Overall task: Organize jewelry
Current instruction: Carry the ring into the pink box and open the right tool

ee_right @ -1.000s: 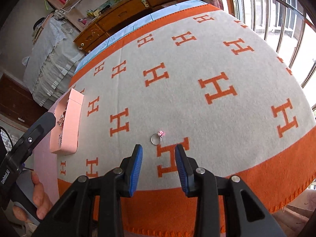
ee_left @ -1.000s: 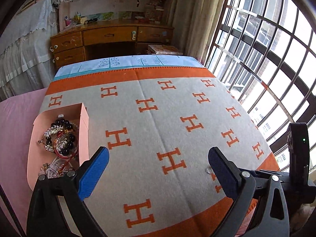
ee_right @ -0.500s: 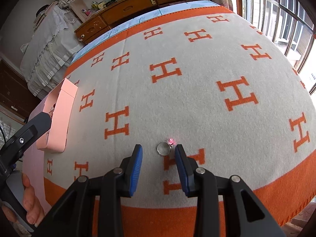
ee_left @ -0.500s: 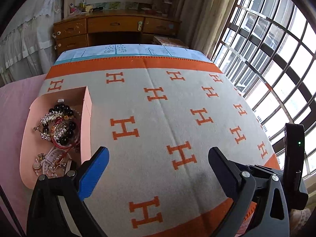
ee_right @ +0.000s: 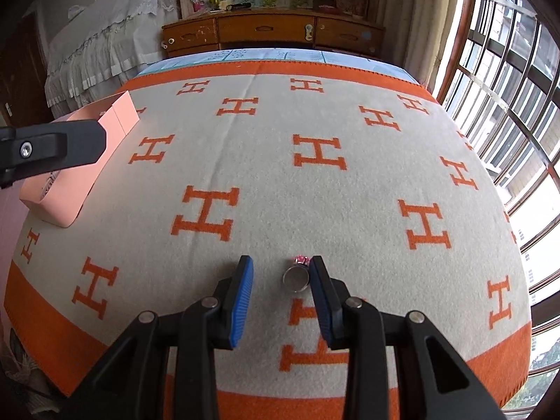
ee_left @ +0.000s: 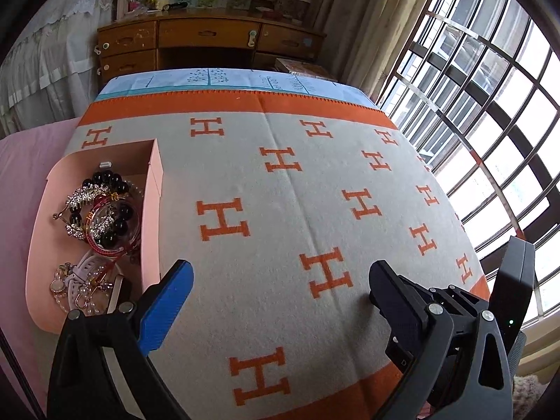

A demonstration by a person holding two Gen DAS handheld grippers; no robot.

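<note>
A silver ring [ee_right: 286, 277] with a small pink stone [ee_right: 301, 260] lies on the grey and orange blanket [ee_right: 280, 182] near its front edge. My right gripper [ee_right: 280, 262] reaches down over it and its jaws are closing. The ring sits between the blue pads, close to the right pad [ee_right: 320, 301], and the left pad stands clear of it. My left gripper [ee_left: 280, 269] hangs wide open over the blanket with nothing in it, just right of the pink box [ee_left: 150, 210]. That box [ee_right: 94, 175] holds bead bracelets [ee_left: 105, 210], brooches and several other pieces.
A wooden desk [ee_left: 210, 42] stands beyond the bed's far end. Barred windows [ee_left: 490, 122] run along the right side. A pink sheet [ee_left: 24, 161] lies left of the blanket. One finger of the left gripper [ee_right: 52, 147] crosses the right wrist view in front of the box.
The right gripper rolled level and moved forward until the ring lay between its fingers. The left gripper sank slightly and tipped down, showing more of the box.
</note>
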